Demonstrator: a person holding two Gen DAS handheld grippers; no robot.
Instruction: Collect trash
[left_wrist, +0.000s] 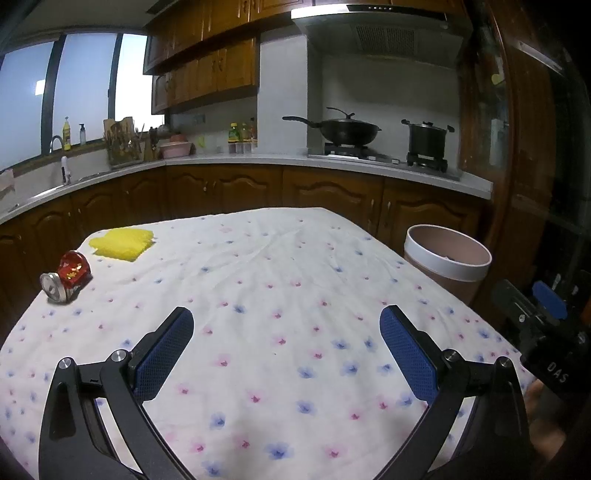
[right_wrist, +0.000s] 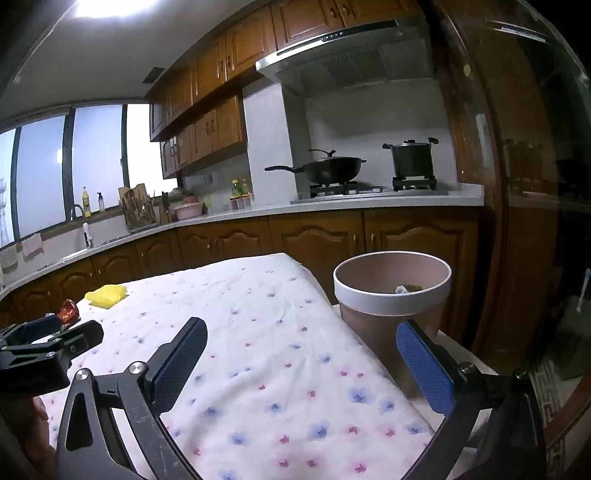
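Both of your grippers hang over the table (left_wrist: 295, 258) with its flowered cloth, and neither one holds anything. The left gripper (left_wrist: 286, 325) has its fingers wide apart, and the right gripper (right_wrist: 301, 345) also has its fingers wide apart, with only cloth and the bin between them.

The trash that remains is at the far left corner of the table: a crushed red can (left_wrist: 68, 277) lying on its side, and near it, toward the far edge, a yellow cloth-like piece (left_wrist: 122, 242); you cannot tell for sure what that piece is. The trash bin (left_wrist: 448, 260) stands off the right edge of the table, well apart from the can, and some small pieces already lie inside it.

So I judge you are between pickups, about to reach. The next move asks your left gripper to go forward and left, to lower the open fingers around the can's body, and to close gently, because the can may roll.
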